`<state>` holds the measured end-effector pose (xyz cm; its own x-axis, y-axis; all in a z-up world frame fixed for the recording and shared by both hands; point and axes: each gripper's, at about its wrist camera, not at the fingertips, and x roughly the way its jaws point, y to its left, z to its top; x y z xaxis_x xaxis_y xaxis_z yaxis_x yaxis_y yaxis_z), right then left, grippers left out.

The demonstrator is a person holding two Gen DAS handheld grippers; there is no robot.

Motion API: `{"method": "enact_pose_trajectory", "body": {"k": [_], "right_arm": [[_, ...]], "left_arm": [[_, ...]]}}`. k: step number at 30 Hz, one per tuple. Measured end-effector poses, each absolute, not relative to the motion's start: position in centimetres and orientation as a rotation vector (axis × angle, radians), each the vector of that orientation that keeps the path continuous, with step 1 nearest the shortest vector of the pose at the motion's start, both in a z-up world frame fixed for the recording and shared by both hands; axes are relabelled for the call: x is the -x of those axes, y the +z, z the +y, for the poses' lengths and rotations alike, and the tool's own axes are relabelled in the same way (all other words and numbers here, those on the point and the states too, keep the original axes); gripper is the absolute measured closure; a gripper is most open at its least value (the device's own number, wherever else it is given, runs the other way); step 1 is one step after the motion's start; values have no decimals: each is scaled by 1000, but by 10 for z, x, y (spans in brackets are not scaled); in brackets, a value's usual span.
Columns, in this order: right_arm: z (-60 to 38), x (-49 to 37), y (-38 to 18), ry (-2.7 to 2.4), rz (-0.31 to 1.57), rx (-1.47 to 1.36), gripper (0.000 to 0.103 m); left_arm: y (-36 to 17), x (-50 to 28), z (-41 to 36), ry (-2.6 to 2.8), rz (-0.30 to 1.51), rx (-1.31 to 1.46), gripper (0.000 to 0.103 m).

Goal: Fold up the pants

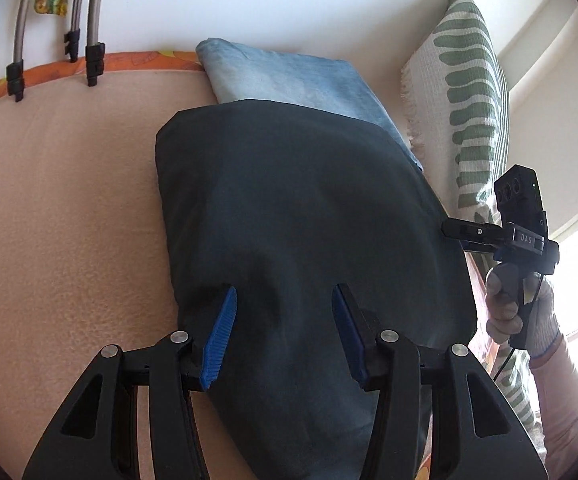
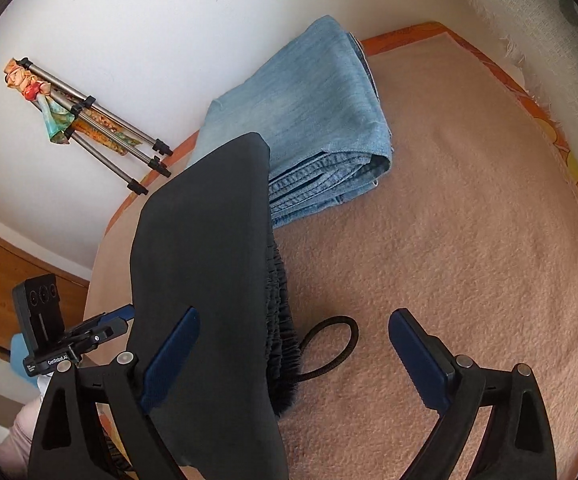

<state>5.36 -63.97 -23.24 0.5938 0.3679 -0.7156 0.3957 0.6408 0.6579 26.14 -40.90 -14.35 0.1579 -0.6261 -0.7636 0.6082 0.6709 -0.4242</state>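
The dark pants (image 1: 297, 216) lie folded into a thick bundle on the pink blanket (image 1: 57, 208), their far end overlapping the near edge of a folded pair of blue jeans (image 1: 289, 80). From the right wrist view the pants (image 2: 201, 248) show a gathered elastic waistband (image 2: 281, 304) along one side, and a black drawstring (image 2: 341, 344) loops out from it onto the blanket (image 2: 469, 240). The jeans (image 2: 313, 120) sit just behind, near the white wall (image 2: 129, 20).

The left hand-held gripper (image 1: 285, 316) hovers over the near part of the pants with its blue pads (image 1: 221, 336) spread apart, holding nothing. The right hand-held gripper (image 2: 293, 344) is likewise spread wide; one finger lies over the dark cloth, the other over bare blanket, with no grip on anything.

A green-patterned pillow (image 1: 469, 92) stands against the wall beside the jeans, and folded tripod legs (image 2: 105, 128) lean on the wall.
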Motion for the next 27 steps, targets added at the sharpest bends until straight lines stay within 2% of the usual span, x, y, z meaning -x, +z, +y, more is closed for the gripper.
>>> {"method": "enact_pose_trajectory", "body": {"k": [5,9,11,12,13,15,19,20,21,22,23,24,27], "right_arm": [[-629,-68,-238,53,951,-870,9],[-615,-75,-236,99,942,-787,17],[-612,-74,-237,115,928,-785,26],[-612,-73,-241,143,918,-827,39],[-613,-71,-245,167,905,-878,48],[-614,-66,-248,161,872,-917,49],[-619,-61,-254,154,853,-981,58],[-620,-60,-256,153,850,-994,60],[-621,-58,-257,151,847,-1004,63],[-622,-56,-258,149,846,-1010,67],[-621,-56,-258,142,847,-1012,68],[-621,-56,-256,133,846,-1013,71],[-618,-56,-248,92,845,-1012,78]], "left_arm": [[-147,-272,-413,-873,1069,-22,50],[-152,-280,-412,-871,1058,-14,49],[-157,-283,-412,-883,1069,-1,49],[-159,-285,-412,-892,1072,11,47],[-160,-286,-411,-906,1069,31,45],[-161,-289,-412,-936,1070,82,35],[-161,-291,-413,-965,1079,134,34],[-161,-290,-413,-969,1077,134,39],[-161,-290,-412,-983,1082,138,57],[-163,-290,-412,-996,1097,148,68],[-165,-291,-411,-1001,1112,167,88],[-166,-292,-409,-1009,1125,192,100],[-163,-291,-406,-1019,1119,256,101]]}}
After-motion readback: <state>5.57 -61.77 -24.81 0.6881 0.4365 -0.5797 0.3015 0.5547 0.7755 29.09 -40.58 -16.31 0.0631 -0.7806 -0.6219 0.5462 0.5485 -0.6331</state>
